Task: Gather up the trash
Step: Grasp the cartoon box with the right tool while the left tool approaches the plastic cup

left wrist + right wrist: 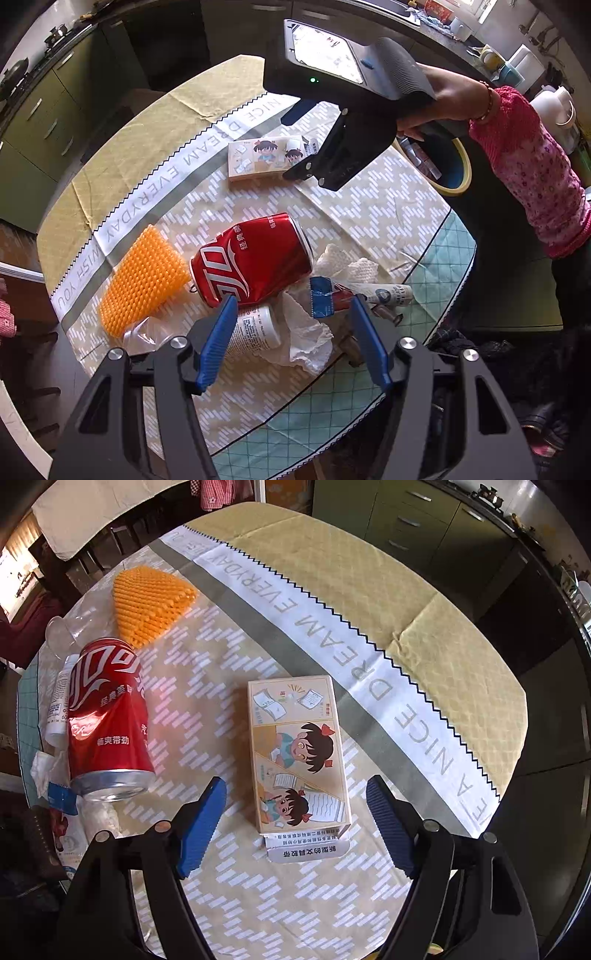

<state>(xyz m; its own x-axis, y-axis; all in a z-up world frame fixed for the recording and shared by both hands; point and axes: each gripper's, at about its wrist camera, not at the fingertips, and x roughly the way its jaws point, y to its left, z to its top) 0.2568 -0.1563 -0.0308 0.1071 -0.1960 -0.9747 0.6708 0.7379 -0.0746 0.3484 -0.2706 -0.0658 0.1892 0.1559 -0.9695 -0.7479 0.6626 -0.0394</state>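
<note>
Around the box: The cartoon box (299,753) lies alone in the middle of the table (461,657). Bare cloth shows on both long sides, so fingers could slip down there.
Right gripper (295,827): its blue fingers stand wide apart, with the box's open flap between them, not touching.
Trash heap: The dented red can (251,258), orange mesh (142,280), white bottle (255,330) and crumpled tissue (310,332) crowd one table edge, touching each other.
Left gripper (290,341): spread wide just above that heap.
Far edge: plain yellow cloth.
</note>
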